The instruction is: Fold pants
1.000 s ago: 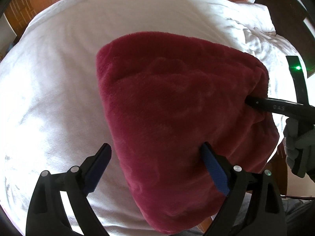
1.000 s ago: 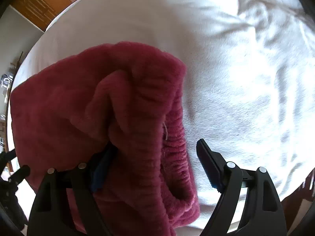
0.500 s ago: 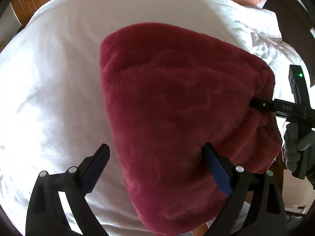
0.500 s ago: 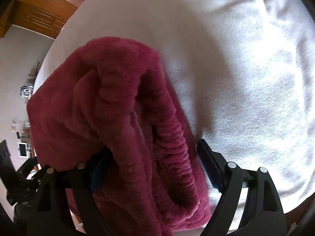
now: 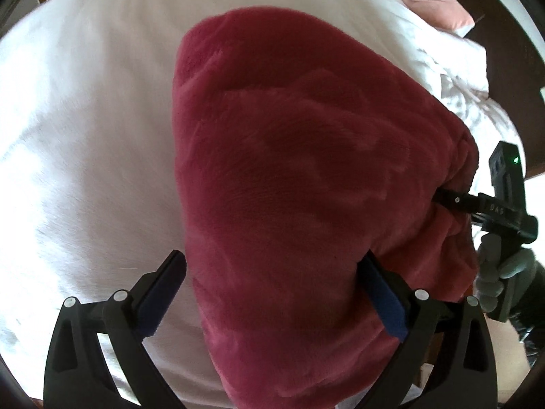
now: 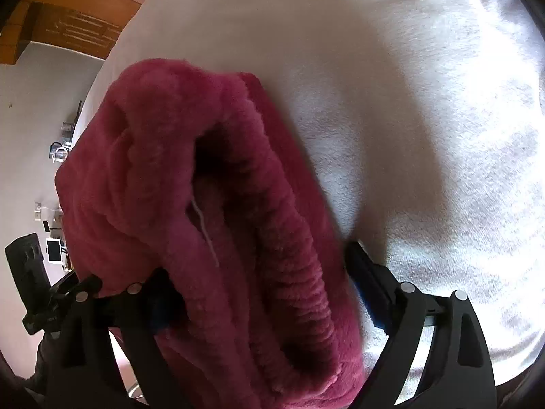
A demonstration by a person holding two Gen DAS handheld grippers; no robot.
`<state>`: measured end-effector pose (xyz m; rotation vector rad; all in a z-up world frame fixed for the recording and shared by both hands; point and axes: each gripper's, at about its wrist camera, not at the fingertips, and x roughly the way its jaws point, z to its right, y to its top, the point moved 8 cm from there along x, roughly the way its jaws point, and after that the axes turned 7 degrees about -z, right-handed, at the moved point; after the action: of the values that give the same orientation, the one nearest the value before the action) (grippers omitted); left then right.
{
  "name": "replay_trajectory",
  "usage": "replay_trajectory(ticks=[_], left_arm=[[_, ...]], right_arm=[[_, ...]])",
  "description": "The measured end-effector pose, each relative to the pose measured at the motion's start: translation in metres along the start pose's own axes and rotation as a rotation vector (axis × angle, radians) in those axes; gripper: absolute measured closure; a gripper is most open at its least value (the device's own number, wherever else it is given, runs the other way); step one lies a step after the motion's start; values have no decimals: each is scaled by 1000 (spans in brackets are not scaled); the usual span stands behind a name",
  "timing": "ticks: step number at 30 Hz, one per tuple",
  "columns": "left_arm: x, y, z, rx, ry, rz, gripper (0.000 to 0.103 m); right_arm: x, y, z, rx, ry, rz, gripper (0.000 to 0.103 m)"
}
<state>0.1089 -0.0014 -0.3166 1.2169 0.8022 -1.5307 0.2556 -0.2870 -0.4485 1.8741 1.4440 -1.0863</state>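
In the left wrist view, the dark red fleece pants (image 5: 306, 187) are seen lying in a thick folded bundle on the white bedsheet (image 5: 88, 136), filling the middle and right of the picture. The left tongs (image 5: 272, 293) are spread wide apart and nothing is pinched between them. Their left finger (image 5: 160, 293) is seen over bare sheet just beside the bundle's left edge, while the right finger (image 5: 385, 300) lies against the pile of the fabric. At the right edge of the bundle the right tongs (image 5: 442, 197) are seen from the side, their tip buried in a bunched fold of the pants, held by a grey-gloved hand (image 5: 497, 269). A small green light is lit on that device. A pink pillow (image 5: 432, 3) is visible at the top right, beyond rumpled white bedding.

In the right wrist view, the elastic waistband (image 6: 293, 255) of the pants (image 6: 153, 170) is seen gaping open between the fingers of the right tongs (image 6: 259, 293). The left finger (image 6: 160, 306) is largely covered by draped fabric and the right finger (image 6: 368, 289) rests at the waistband's outer edge on the bedsheet (image 6: 425, 119). The fingers stand apart with the fleece bulk between them; whether it is truly gripped cannot be told. A wooden floor (image 6: 78, 10) is seen beyond the bed.
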Motion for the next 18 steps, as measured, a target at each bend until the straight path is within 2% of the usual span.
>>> replay_trajectory(ticks=[5, 8, 12, 15, 18], left_arm=[[6, 1, -4, -10, -42, -19, 5], [11, 1, -10, -51, -120, -44, 5], [23, -4, -20, -149, -268, -91, 5], [28, -6, -23, -185, -325, -103, 5], [31, -4, -22, -188, -347, -104, 5]], right_arm=[[4, 8, 4, 0, -2, -7, 11], [5, 13, 7, 0, 3, -13, 11], [4, 14, 9, 1, 20, -25, 10], [5, 16, 7, -15, 54, -34, 21], [2, 22, 8, -30, 58, -38, 31]])
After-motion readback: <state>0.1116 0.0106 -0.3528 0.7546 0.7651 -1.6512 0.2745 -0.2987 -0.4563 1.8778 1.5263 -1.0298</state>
